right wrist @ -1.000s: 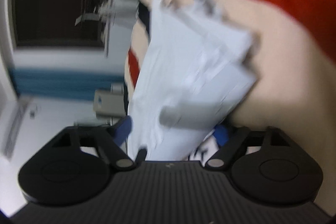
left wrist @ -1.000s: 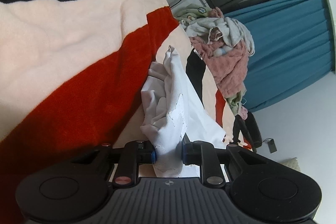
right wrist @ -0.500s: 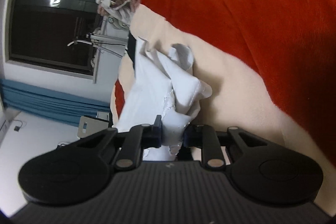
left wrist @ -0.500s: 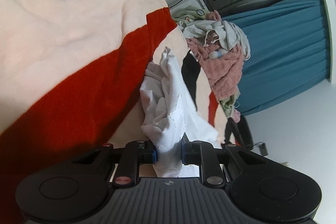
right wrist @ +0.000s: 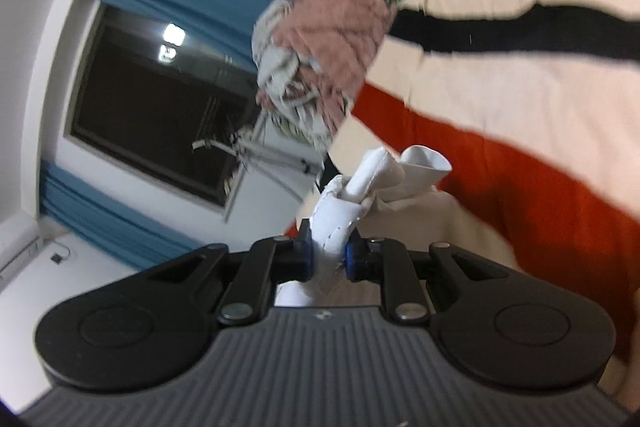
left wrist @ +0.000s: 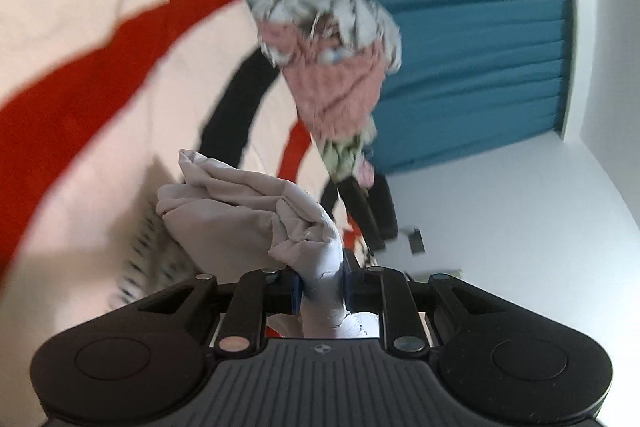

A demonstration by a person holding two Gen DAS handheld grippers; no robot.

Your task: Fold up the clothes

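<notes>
A white garment (left wrist: 248, 211) is bunched up over the striped blanket (left wrist: 80, 67). My left gripper (left wrist: 322, 283) is shut on one part of it, with crumpled cloth bulging out ahead of the fingers. In the right wrist view my right gripper (right wrist: 328, 251) is shut on another part of the white garment (right wrist: 384, 175), whose folds stick up just past the fingertips. The garment looks lifted off the blanket (right wrist: 520, 107); how far I cannot tell.
A heap of unfolded clothes (left wrist: 336, 67), pink, white and green, lies on the far side of the blanket; it also shows in the right wrist view (right wrist: 328, 59). Beyond are blue curtains (left wrist: 480, 67), a dark window (right wrist: 160, 107) and a metal stand (right wrist: 256, 155).
Both grippers have risen and swung with the white garment, which is now more tightly bunched. The right gripper went from open to shut on it. The clothes heap looks nearer in both views.
</notes>
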